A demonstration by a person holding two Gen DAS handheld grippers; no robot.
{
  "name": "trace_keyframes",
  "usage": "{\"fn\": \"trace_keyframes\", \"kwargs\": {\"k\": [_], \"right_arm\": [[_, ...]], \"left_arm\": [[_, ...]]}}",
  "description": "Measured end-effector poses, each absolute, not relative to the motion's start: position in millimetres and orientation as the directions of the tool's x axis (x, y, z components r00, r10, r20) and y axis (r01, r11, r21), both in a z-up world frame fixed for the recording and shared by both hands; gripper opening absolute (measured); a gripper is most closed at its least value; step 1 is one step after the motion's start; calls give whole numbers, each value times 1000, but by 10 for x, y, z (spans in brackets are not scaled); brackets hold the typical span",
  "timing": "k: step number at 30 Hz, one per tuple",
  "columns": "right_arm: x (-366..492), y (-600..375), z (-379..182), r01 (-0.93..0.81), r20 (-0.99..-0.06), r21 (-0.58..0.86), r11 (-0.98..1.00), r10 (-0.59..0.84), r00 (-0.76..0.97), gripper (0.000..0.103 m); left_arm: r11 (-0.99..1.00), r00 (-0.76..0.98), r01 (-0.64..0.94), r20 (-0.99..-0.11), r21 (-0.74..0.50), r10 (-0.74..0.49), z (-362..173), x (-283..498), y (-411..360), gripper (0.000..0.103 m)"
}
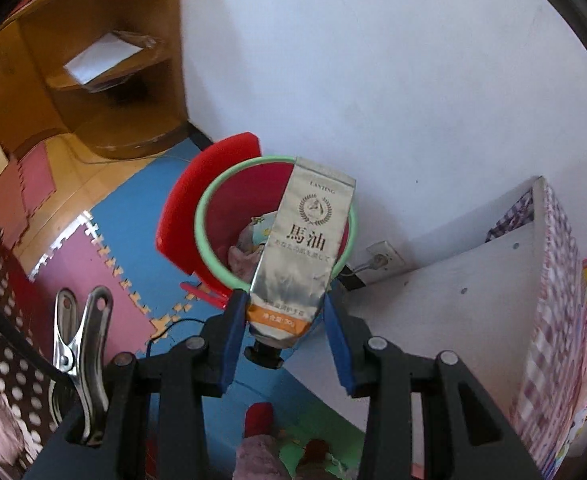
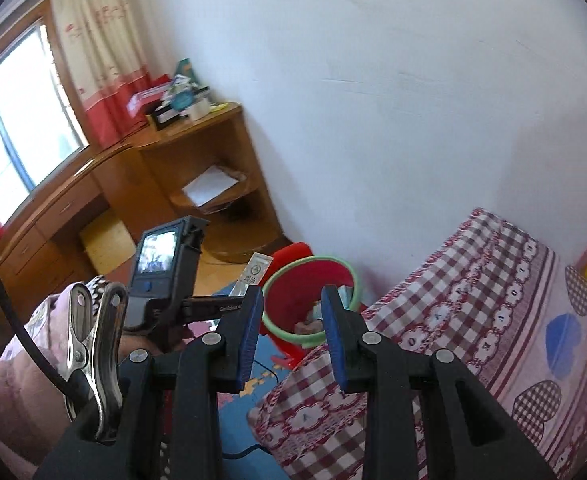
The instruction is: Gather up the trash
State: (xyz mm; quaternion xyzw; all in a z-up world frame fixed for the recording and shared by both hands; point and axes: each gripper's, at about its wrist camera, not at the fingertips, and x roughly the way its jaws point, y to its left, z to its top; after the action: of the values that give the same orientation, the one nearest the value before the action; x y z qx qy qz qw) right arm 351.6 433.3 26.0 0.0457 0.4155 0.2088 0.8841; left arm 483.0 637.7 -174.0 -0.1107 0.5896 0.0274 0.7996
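Silver squeezed-out cream tube (image 1: 301,256) with orange band and black cap: clamped near its cap end between the blue pads of the left gripper (image 1: 285,308), cap toward the camera, crimped end pointing away and hanging over the red plastic bin with pale green rim (image 1: 209,248). Bin stands on blue foam floor mat (image 1: 149,224), against the white wall (image 1: 373,60), its red flip lid (image 1: 189,208) tipped back on the side away from the bed. Crumpled wrappers (image 1: 249,248) already lie inside the bin. Right wrist view: tube (image 2: 253,276) seen just beside the bin's rim (image 2: 313,260), on the desk side, carried by the left gripper's body (image 2: 165,280). Right gripper (image 2: 293,312) hovers near the bin, jaws partly apart, nothing between the pads. Checked bedspread (image 2: 473,300) next to the bin; wooden desk unit (image 2: 197,168) beyond the bin, along the same wall.
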Motion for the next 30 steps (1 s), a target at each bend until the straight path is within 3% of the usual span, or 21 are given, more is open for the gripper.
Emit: {"fn": "trace_keyframes", "kwargs": {"k": [14, 18, 30], "right_arm": [[3564, 4043, 129, -170, -775, 220, 961, 278, 568, 31], [3558, 4056, 67, -160, -786, 222, 962, 273, 555, 31], [3546, 4127, 6, -148, -782, 250, 957, 289, 552, 31]], "left_arm": [[997, 176, -44, -983, -58, -49, -2573, 5843, 6201, 42], [997, 169, -43, -984, -66, -58, -2613, 5873, 6207, 54], [992, 182, -60, -978, -111, -98, -2341, 5648, 6254, 55]]}}
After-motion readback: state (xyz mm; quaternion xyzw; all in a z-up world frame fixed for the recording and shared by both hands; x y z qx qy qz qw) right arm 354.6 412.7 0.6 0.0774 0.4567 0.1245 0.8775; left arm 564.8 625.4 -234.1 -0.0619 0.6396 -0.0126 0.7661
